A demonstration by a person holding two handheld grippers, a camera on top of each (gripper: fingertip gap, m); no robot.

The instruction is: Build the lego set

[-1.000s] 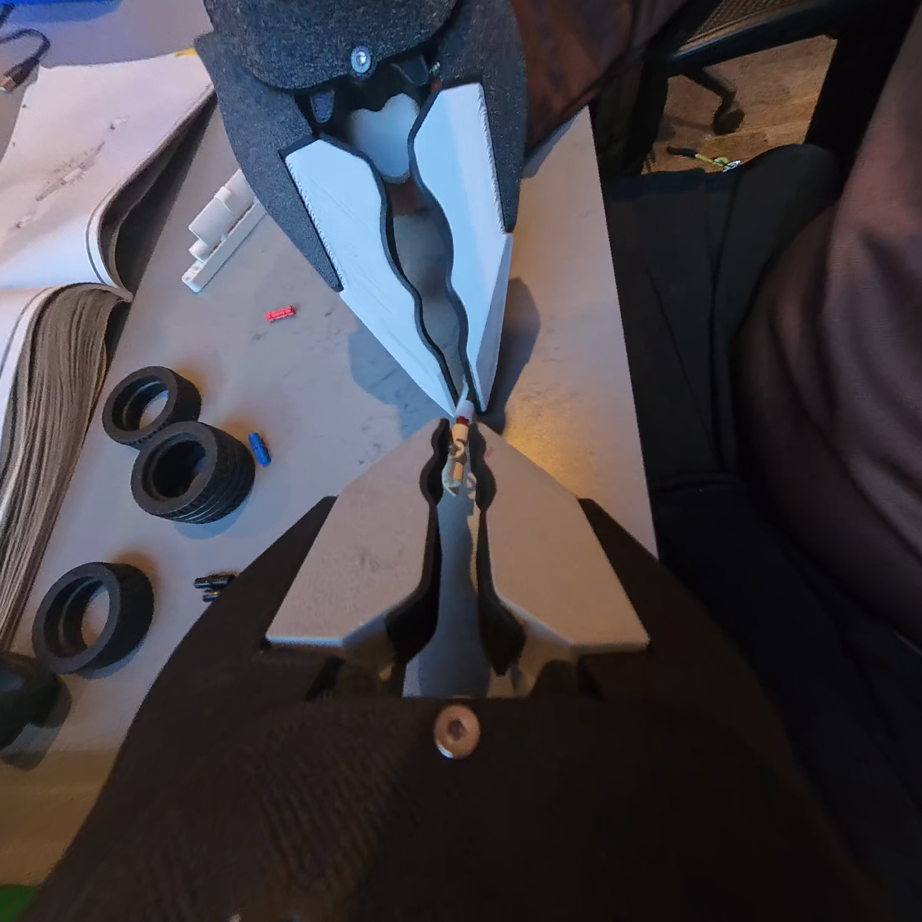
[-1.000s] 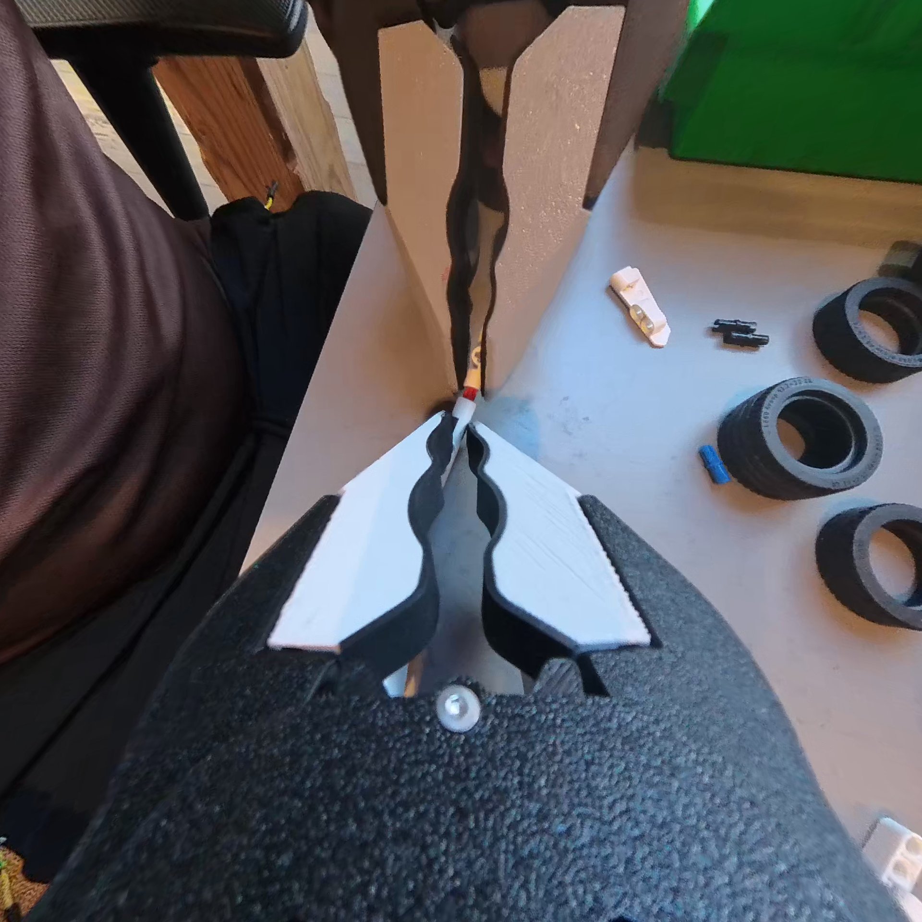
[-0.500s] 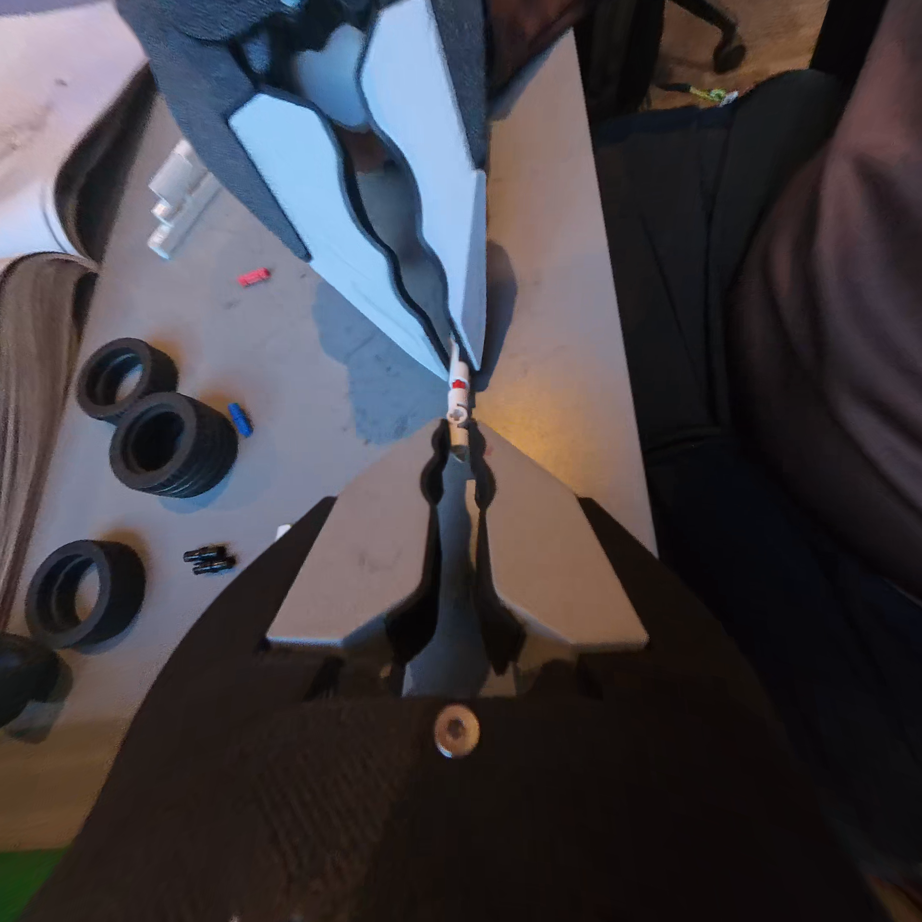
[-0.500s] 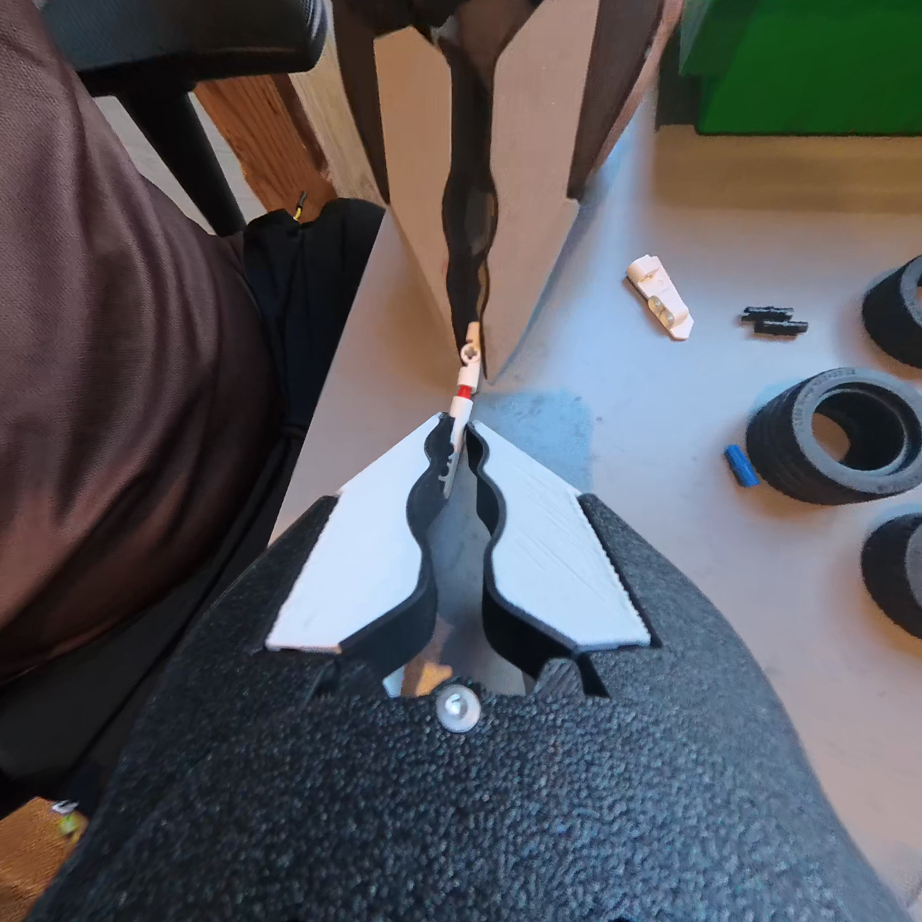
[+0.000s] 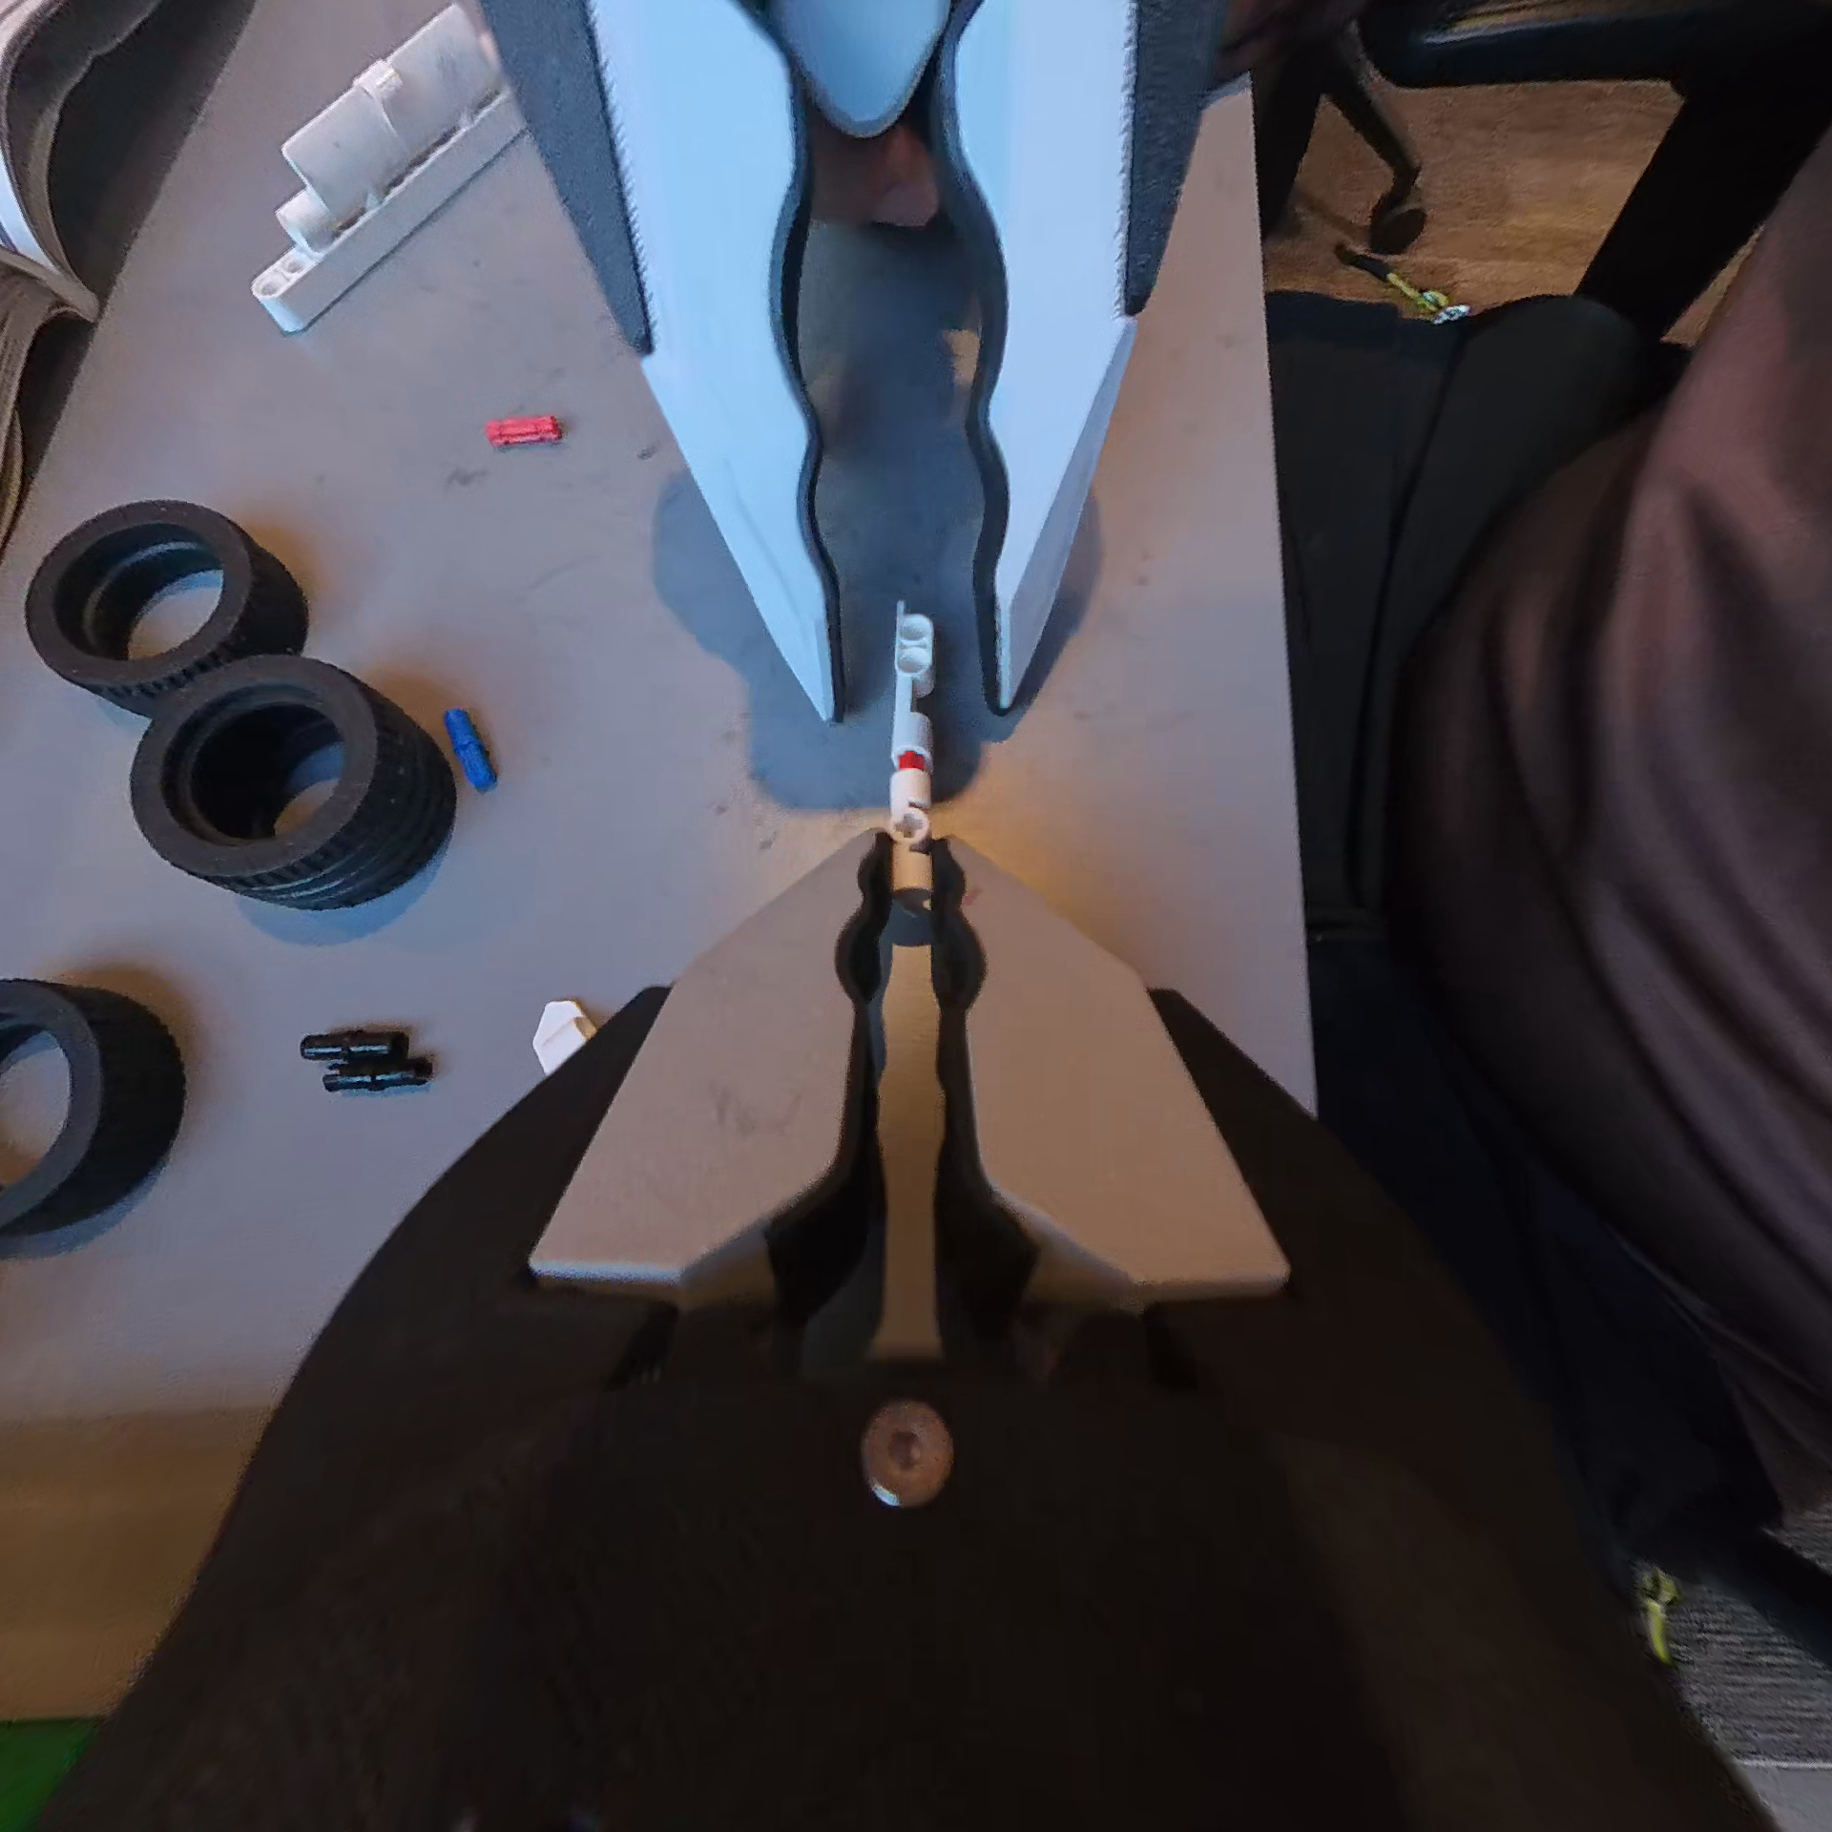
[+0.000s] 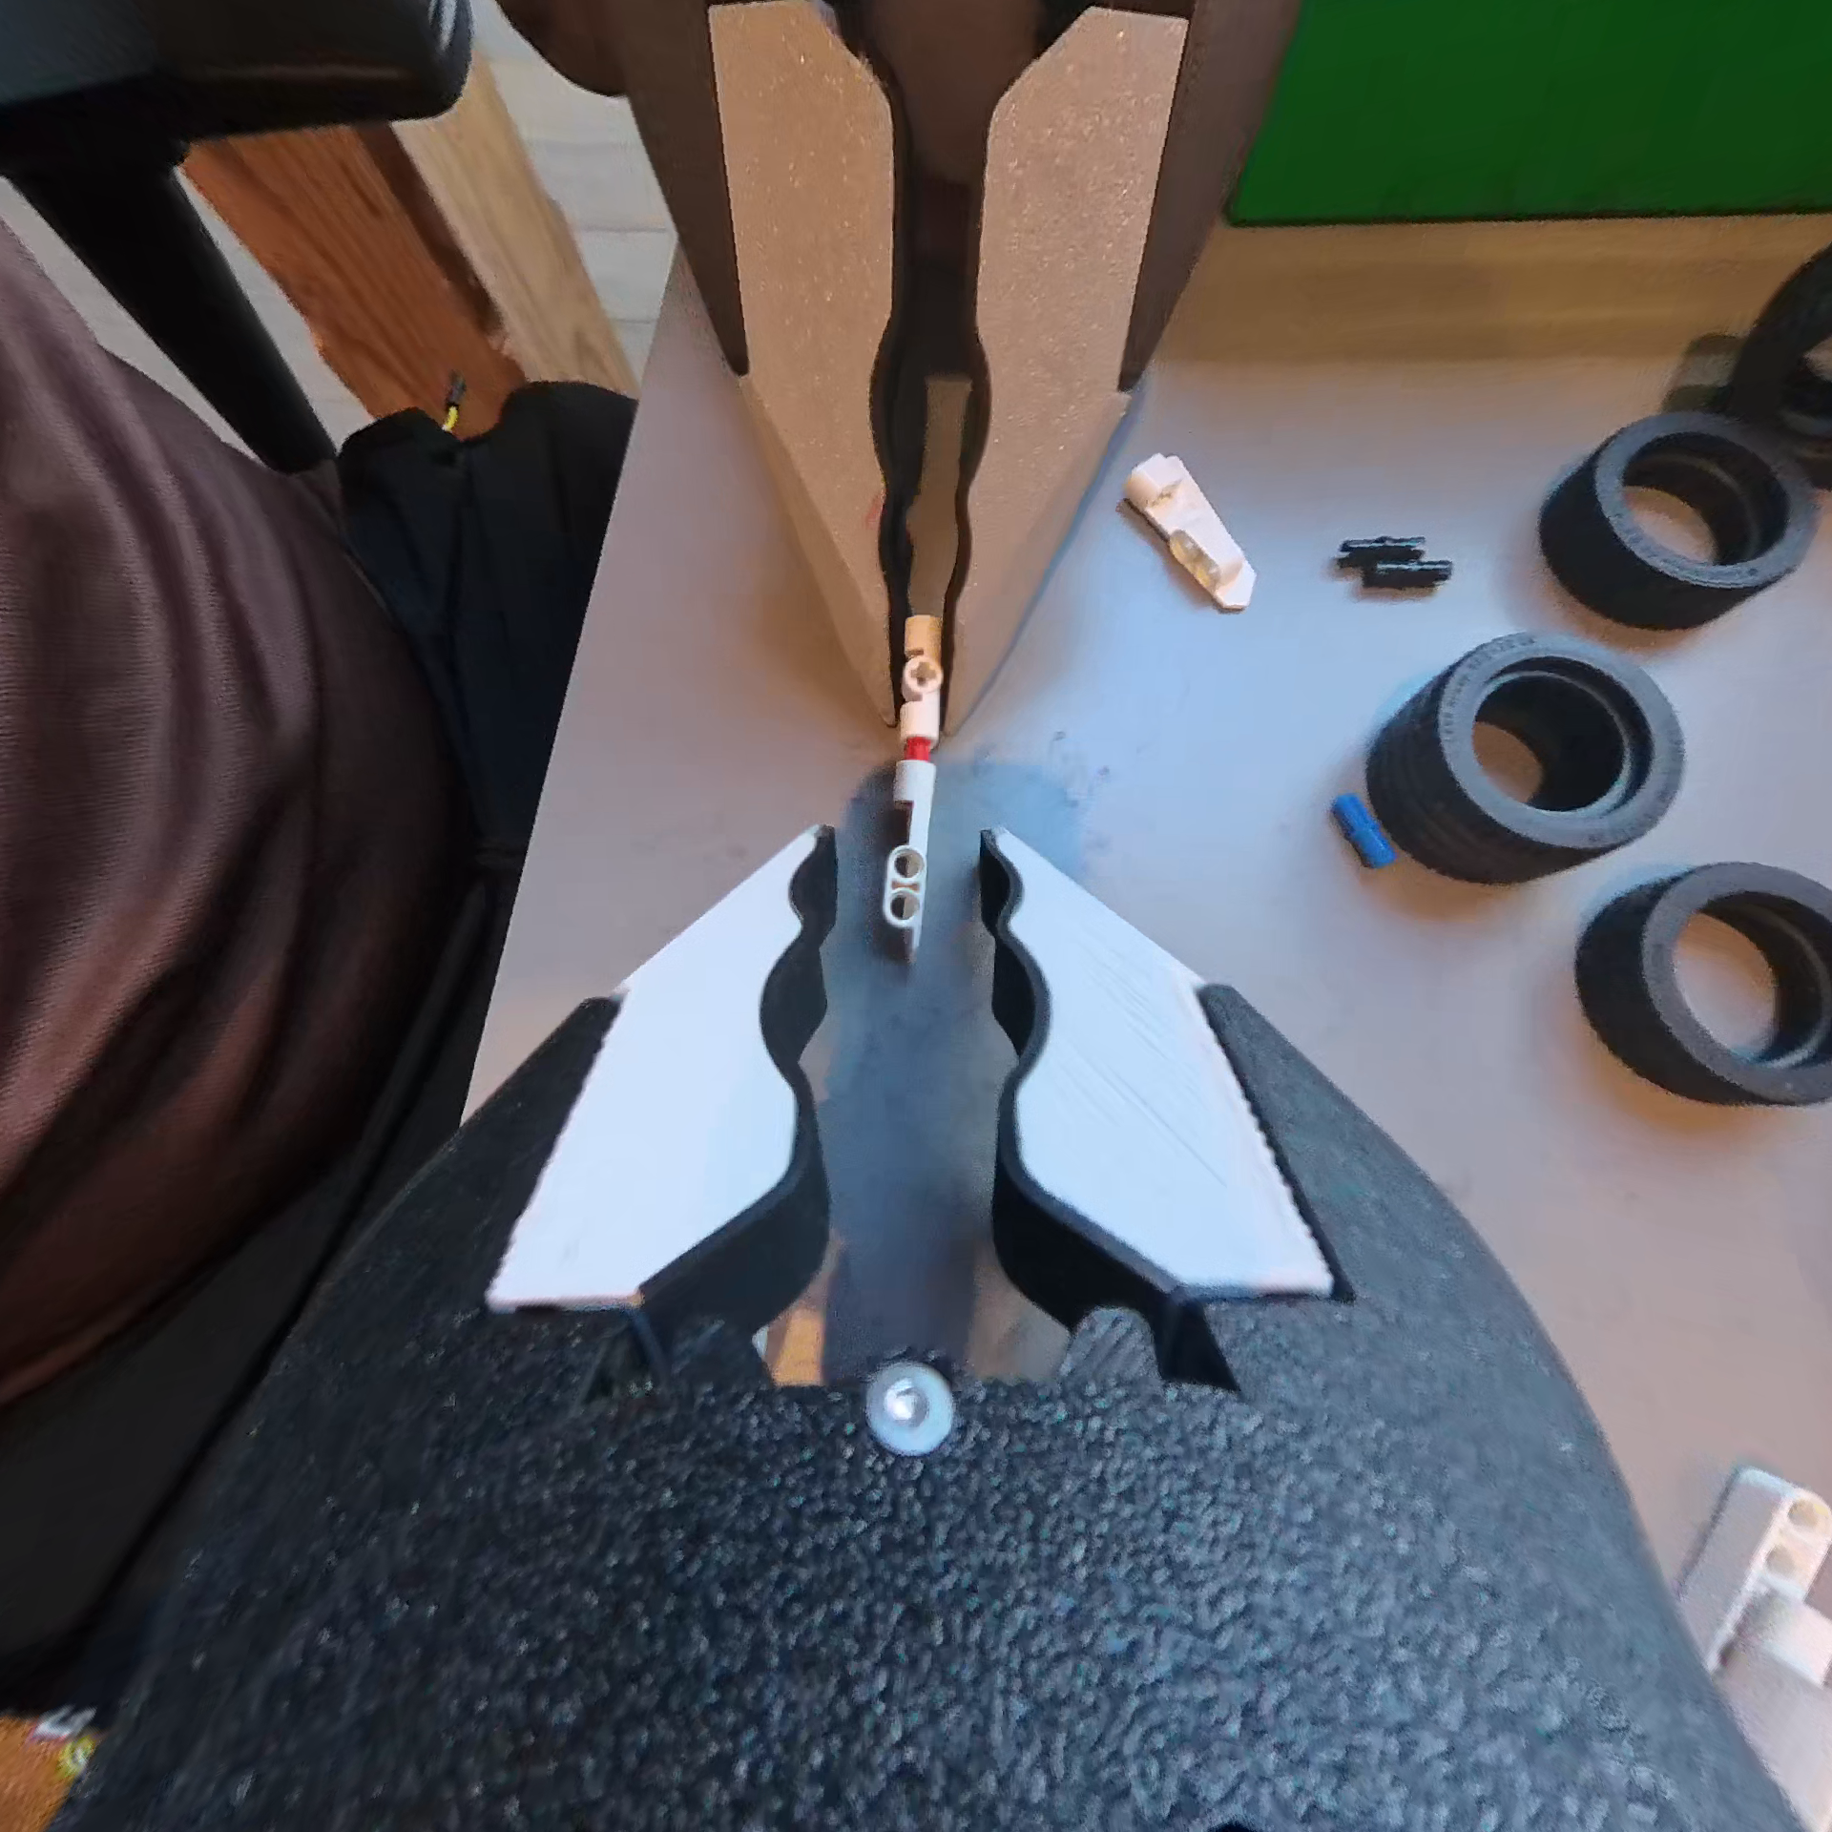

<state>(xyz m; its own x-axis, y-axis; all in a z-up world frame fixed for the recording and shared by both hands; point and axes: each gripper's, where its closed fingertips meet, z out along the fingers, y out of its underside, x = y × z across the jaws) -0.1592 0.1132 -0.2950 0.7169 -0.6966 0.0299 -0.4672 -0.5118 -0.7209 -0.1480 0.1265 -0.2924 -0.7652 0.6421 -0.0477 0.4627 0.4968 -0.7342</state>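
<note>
My left gripper (image 5: 910, 855) is shut on the near end of a small white Lego assembly (image 5: 910, 739) with a red axle in its middle. It holds the assembly above the grey table (image 5: 595, 595), near the table's right edge. The assembly's far end, a flat white piece with two holes (image 6: 904, 882), hangs free between the fingers of my right gripper (image 6: 904, 843). My right gripper is open and its pads do not touch the piece. In the right wrist view the left gripper (image 6: 917, 694) faces me, shut on the assembly's far end.
Several black tyres (image 5: 287, 783) lie at the left, with a blue pin (image 5: 468, 748), a red pin (image 5: 523, 430), two black pins (image 5: 367, 1061) and a long white beam (image 5: 387, 188). A small white part (image 6: 1190, 540) lies near the left gripper. A person's lap (image 5: 1586, 892) is beside the table. Less than 4 cm separates the two grippers' tips.
My right gripper has opened and let go of the white assembly, which stays in the left gripper. Before, both grippers held it, end to end, and drew apart a little.
</note>
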